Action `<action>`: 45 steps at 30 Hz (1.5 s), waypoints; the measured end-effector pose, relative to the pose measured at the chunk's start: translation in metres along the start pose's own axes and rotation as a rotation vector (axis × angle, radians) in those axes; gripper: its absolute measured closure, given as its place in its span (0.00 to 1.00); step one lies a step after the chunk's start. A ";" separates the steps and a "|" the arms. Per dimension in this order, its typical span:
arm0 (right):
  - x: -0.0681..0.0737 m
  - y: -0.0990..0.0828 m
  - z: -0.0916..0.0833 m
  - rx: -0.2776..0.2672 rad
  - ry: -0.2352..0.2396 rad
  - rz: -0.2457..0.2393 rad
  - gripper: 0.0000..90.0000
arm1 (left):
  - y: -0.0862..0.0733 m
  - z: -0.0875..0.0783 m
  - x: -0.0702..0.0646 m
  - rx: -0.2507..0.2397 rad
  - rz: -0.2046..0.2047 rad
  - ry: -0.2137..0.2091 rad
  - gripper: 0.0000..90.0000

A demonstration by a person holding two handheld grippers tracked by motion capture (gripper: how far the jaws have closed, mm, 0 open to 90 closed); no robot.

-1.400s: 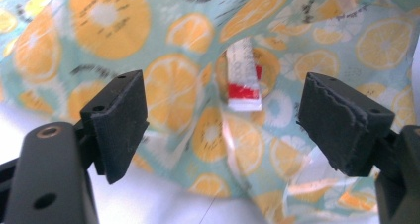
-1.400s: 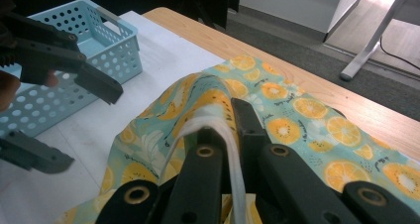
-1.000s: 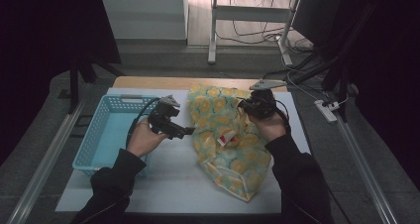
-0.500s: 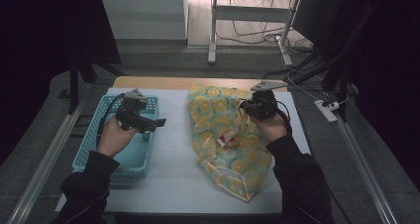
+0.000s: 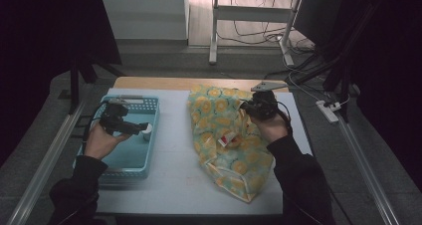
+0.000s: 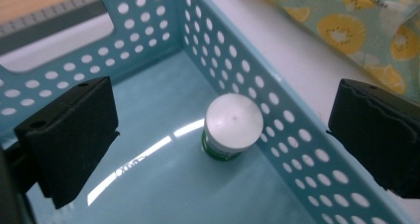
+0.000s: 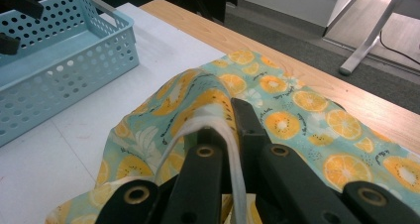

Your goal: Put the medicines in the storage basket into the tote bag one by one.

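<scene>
A pale blue perforated basket (image 5: 124, 171) sits at the table's left. In it, close to the right wall, a small green jar with a white lid (image 6: 234, 122) stands upright. My left gripper (image 5: 142, 127) hovers over the basket, open, its jaws wide on either side of the jar (image 5: 147, 132) and clear of it. A cloth bag printed with orange slices (image 5: 229, 150) lies at centre right. My right gripper (image 5: 247, 107) is shut on the bag's upper edge (image 7: 213, 105), holding a fold and a white strap lifted. Something red and white (image 5: 226, 141) shows in the bag's mouth.
A white mat (image 5: 174, 185) covers the wooden table (image 5: 149, 83). The basket's right wall (image 6: 277, 110) runs just beside the jar, with the bag (image 6: 346, 26) beyond it. A power strip (image 5: 329, 112) and cables lie on the floor to the right.
My left hand has swung left from the bag's edge to above the basket and dropped a little. The jar now stands in the basket. The right hand has kept still on the bag.
</scene>
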State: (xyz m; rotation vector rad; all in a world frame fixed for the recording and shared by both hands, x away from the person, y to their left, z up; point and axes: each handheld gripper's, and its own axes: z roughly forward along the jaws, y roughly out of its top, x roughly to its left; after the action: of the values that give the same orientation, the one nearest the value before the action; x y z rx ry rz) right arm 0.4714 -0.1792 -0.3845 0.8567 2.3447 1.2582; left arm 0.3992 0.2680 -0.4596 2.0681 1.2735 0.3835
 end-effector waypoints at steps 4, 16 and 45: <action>0.000 0.000 -0.001 -0.001 0.000 0.002 0.99 | -0.005 0.013 0.002 0.038 0.008 0.008 0.00; -0.004 -0.003 -0.003 -0.004 -0.004 0.009 0.99 | -0.008 0.039 0.005 0.124 0.015 0.016 0.02; -0.003 -0.006 0.001 0.004 0.003 0.012 0.99 | -0.001 0.046 0.003 0.178 0.060 -0.043 0.57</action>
State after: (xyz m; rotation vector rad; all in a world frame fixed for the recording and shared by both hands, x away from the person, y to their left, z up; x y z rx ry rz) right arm 0.4720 -0.1833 -0.3905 0.8715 2.3481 1.2609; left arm 0.4259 0.2534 -0.4939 2.2558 1.2619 0.2587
